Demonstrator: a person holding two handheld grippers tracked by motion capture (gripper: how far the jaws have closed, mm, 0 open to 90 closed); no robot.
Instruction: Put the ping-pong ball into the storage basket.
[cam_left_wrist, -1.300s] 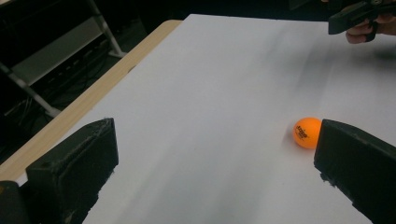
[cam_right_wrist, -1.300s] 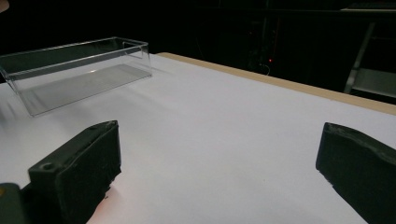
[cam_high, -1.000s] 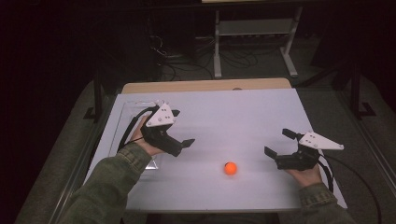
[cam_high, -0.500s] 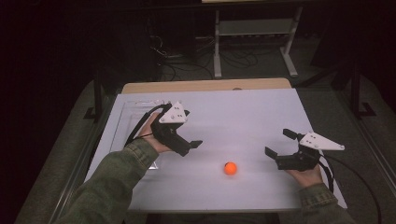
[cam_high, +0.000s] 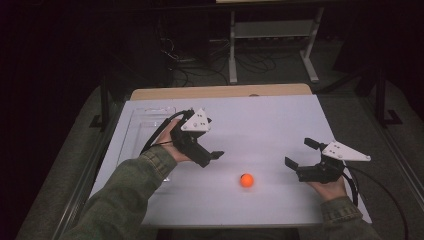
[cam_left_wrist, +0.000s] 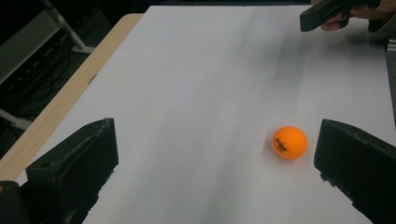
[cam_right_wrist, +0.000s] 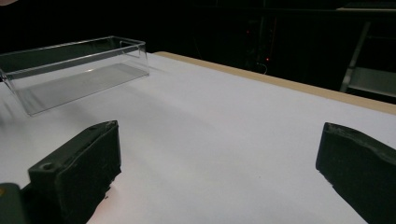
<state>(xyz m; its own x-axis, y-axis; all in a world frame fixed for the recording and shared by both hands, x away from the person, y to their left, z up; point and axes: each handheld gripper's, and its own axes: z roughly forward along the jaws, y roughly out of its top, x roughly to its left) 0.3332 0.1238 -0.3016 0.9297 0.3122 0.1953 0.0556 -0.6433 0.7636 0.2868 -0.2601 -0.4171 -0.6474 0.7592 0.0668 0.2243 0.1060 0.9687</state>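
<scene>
Two grippers hovered over the white table (cam_high: 260, 120), both with jaws spread wide and holding nothing. The left gripper (cam_high: 216, 156) pointed toward the orange ball (cam_high: 246, 180), which lay on the table just ahead of it; in its own view the ball (cam_left_wrist: 289, 143) sat close inside the right-hand jaw without touching it. The right gripper (cam_high: 299, 154) hung well apart on the ball's other side. Beyond the left gripper stood a clear plastic tray (cam_right_wrist: 74, 70), empty.
</scene>
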